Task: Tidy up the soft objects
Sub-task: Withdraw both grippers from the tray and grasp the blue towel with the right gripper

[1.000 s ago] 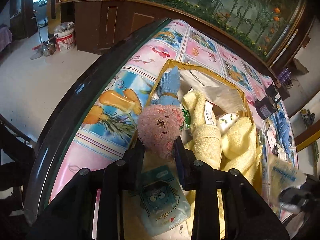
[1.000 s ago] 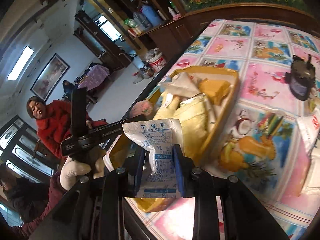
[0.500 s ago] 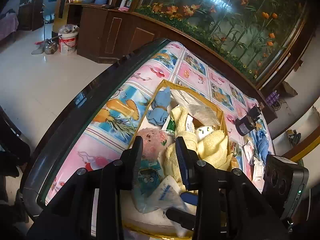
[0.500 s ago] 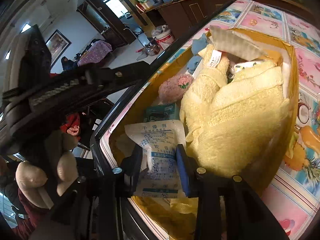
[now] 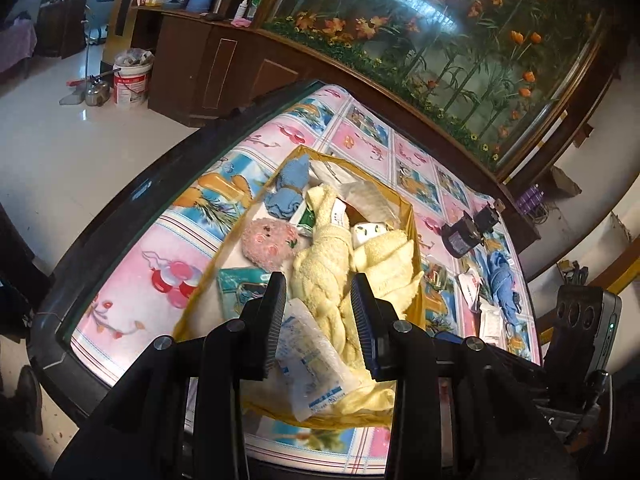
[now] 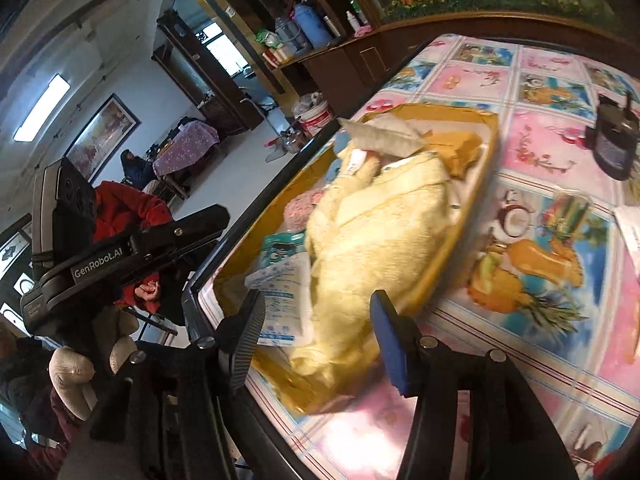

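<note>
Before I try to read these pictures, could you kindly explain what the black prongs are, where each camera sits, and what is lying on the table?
No robot arm here: a person carries a two-finger tool in each hand, with a fisheye camera looking along its fingers. One picture comes from the left tool, the other from the right tool. On the table sits a yellow tray holding yellow towels, a pink plush ball, a blue cloth and a teal packet. The white sachet lies in the tray's near end. The right tool's jaws have just been opening and grip nothing; the left tool is open and empty too. A black device rests on the patterned tablecloth.
</note>
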Motion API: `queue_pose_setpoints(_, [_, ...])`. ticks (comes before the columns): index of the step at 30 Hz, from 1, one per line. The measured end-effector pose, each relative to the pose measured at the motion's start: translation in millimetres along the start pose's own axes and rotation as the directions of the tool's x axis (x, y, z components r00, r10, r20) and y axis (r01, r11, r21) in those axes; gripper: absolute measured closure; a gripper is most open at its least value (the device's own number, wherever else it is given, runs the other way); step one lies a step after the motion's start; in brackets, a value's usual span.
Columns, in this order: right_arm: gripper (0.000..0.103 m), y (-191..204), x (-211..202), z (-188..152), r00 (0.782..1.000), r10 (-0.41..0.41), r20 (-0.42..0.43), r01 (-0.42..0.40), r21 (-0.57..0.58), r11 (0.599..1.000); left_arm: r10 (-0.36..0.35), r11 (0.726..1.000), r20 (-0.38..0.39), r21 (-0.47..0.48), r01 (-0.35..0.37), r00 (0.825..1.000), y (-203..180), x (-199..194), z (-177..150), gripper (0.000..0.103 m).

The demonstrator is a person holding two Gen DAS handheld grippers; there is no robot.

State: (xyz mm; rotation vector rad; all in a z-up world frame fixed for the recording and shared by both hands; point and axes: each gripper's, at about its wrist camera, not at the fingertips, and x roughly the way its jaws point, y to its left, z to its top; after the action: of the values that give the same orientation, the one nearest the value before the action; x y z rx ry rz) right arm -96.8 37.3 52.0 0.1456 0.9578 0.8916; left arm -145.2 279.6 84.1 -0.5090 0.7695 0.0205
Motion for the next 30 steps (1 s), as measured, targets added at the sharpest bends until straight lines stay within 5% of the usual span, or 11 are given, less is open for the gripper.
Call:
queue_pose_setpoints(13, [0.046, -94, -76, -34, 0.985, -0.131, 0.112, 0.106, 0.205, 0.973, -0.043, 0.98, -0.133, 0.185, 0.067, 0.99, -90, 32, -46, 0.07])
queue_pose_setpoints(24, [0.046, -151, -122, -55, 0.964, -0.216, 0.152, 0.157, 0.328, 0.931, -0.057, 0.901, -0.277, 0.399, 0.168, 0.959, -182, 73, -103, 0.07])
queue_pose_setpoints(30, [0.046, -174, -142, -57, 0.949, -0.265, 0.172, 0.188, 0.367, 0.911, -0.021, 0.88, -0.29, 0.45, 0.155, 0.957, -204, 101, -109, 0.07])
